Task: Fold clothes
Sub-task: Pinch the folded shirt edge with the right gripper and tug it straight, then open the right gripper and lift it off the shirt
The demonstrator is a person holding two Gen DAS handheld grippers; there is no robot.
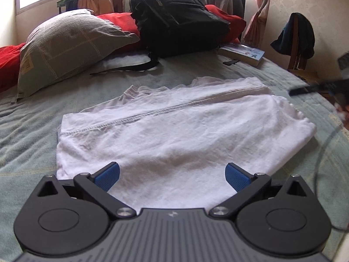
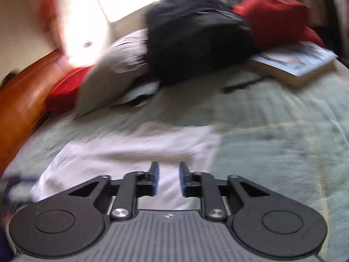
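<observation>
Pale green bedding (image 1: 152,83) covers the bed that fills both views, with a window wall behind it. At the far side of the bed stand a black backpack (image 1: 178,17), a grey pillow (image 1: 67,41) to its left, and red cushions (image 1: 117,21) behind both; a paperback book (image 1: 242,52) lies to the right of the backpack. White garment (image 1: 165,131): it lies flat and partly folded on the bedding in the centre of the left wrist view, a stitched seam running across its upper part. Left gripper (image 1: 172,175): positioned over the near edge of the garment, jaws spread wide, blue pads (image 1: 108,175) clear of the cloth, nothing between them. Right gripper (image 2: 168,179): the right wrist view is motion-blurred; the jaws stand a narrow gap apart, with only the garment's surface visible below the gap and no fabric pinched between the pads. In that view the garment (image 2: 130,150) lies ahead of and to the left of the fingers, its right edge near the gripper's centre line, with bare bedding (image 2: 272,131) to the right. Whether either gripper touches the cloth cannot be determined.
</observation>
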